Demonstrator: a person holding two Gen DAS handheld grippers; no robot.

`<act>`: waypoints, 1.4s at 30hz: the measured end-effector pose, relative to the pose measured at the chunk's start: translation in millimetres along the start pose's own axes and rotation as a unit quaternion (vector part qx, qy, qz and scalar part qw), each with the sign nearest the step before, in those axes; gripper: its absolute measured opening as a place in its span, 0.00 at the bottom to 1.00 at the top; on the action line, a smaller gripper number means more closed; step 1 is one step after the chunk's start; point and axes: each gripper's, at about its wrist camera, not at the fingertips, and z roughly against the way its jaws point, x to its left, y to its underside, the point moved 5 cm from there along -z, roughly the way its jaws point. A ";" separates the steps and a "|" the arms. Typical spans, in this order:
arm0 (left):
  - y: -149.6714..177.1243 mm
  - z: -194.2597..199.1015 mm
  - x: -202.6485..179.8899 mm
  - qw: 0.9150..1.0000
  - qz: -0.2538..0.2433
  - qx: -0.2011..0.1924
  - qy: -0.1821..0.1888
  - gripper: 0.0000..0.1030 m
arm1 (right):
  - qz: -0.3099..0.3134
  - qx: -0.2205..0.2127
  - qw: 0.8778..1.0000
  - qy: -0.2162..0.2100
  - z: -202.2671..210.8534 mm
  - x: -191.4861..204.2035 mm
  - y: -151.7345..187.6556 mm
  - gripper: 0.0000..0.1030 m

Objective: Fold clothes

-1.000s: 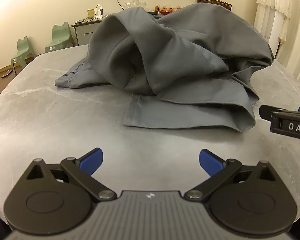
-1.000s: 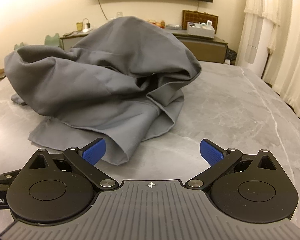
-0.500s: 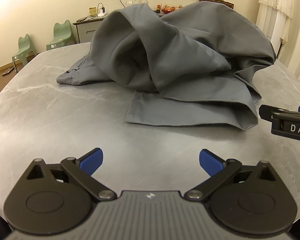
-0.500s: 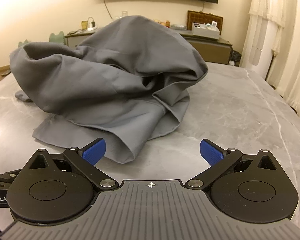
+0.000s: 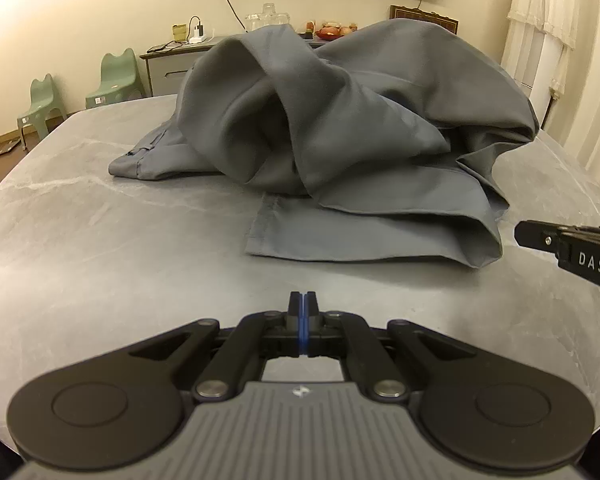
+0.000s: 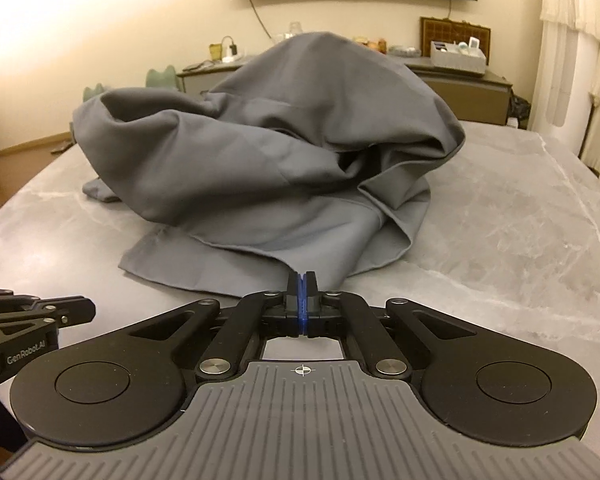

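Right now both grippers, left gripper [image 5: 302,298] and right gripper [image 6: 301,278], are clenched on nothing, near the table's [image 5: 100,248] near edge. Beyond them, the crumpled grey garment [image 5: 340,140] sits heaped mid-table.

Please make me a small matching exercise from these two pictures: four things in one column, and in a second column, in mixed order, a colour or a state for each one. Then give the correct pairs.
Things:
1. garment
2. table
3. small chairs
4. left gripper

Colours or states:
A. pale green, standing on the floor by the wall
B. shut, with nothing between the pads
C. grey, lying in a crumpled heap
D. grey marbled top with pale veins

Pairs: 1-C, 2-D, 3-A, 4-B
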 end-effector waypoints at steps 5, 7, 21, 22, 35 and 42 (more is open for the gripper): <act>0.3 -3.0 3.1 1.000 0.010 0.012 0.003 0.20 | 0.003 -0.009 1.000 0.016 1.0 0.0 -0.2 0.05; 0.1 -1.8 3.0 1.000 0.014 0.008 0.000 0.94 | 0.005 -0.014 0.999 0.028 1.4 -0.1 -0.8 0.53; -9.2 -0.8 2.9 1.000 -0.006 0.005 -0.015 1.00 | 0.021 -0.024 0.998 0.051 1.0 1.2 -3.6 0.87; -14.4 -0.7 7.3 1.000 -0.002 0.002 -0.017 1.00 | 0.021 -0.022 0.998 0.053 -0.3 0.7 -3.2 0.88; -119.0 -45.6 106.6 0.995 0.077 -0.031 -0.061 1.00 | 0.041 -0.050 0.997 0.051 -43.6 -25.5 -59.6 0.99; -168.4 -101.1 99.1 0.996 0.084 -0.014 -0.002 1.00 | 0.079 -0.083 0.992 0.056 -108.5 -41.6 -111.1 0.99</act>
